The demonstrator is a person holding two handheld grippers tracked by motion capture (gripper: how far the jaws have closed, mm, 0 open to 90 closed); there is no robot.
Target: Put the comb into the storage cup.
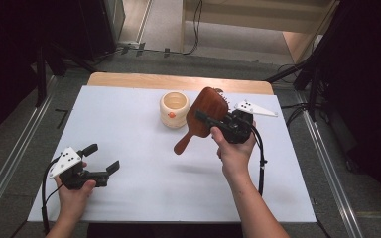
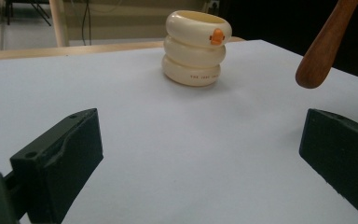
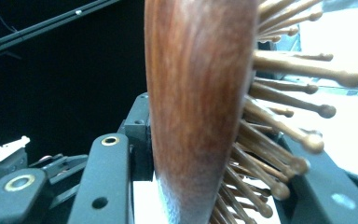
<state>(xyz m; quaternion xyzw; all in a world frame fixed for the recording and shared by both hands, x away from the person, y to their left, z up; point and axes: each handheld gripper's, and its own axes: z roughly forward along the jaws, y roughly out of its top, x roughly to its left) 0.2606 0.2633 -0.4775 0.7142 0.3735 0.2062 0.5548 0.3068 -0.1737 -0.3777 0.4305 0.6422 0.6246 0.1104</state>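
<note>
From the high view, I see the right gripper holding a wooden hairbrush in the air, just to the right of the cream cup. The jaws pinch the broad head of the brush, and its handle hangs down and to the left, toward the front of the cup. The left gripper rests low on the white table, well apart from the cup, on its near left side, and its jaws are spread with nothing between them.

In the left gripper view, the cup stands upright straight ahead, with a small orange mark near its rim. The handle tip of the hairbrush hangs to the right of the cup.

In the right gripper view, the hairbrush stands edge-on between the jaws, back on one side, wooden pins on the other. I judge it light and stiff, but the polished back may slip and the pins may bend. The handle seems the safer place to take hold.
</note>
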